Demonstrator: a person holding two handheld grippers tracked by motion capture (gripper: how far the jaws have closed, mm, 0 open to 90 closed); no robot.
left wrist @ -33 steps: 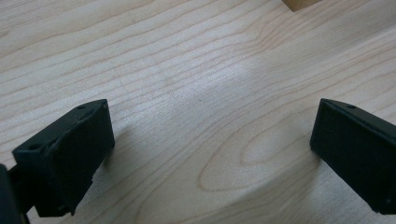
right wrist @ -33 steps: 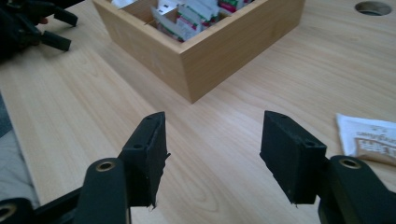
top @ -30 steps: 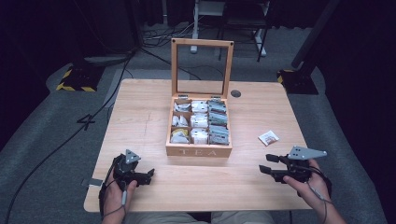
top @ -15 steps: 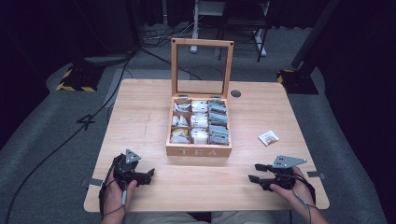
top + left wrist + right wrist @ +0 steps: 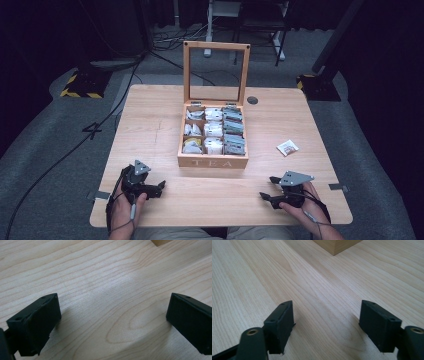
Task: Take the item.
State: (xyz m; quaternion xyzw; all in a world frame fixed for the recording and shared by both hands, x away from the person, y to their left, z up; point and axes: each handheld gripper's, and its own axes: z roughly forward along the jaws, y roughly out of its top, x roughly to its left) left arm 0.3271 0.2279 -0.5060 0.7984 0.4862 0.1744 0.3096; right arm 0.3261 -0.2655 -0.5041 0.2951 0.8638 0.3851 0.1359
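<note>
Wooden tea box (image 5: 212, 161) lid upright, compartments packed with sachets (image 5: 214, 131)

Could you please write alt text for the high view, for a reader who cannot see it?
An open wooden tea box with an upright glass-paned lid stands mid-table on a light wooden table, its compartments filled with tea bags. A person's hands rest near the front edge, each holding a black open claw: left claw, right claw. A small white sachet lies right of the box.
</note>
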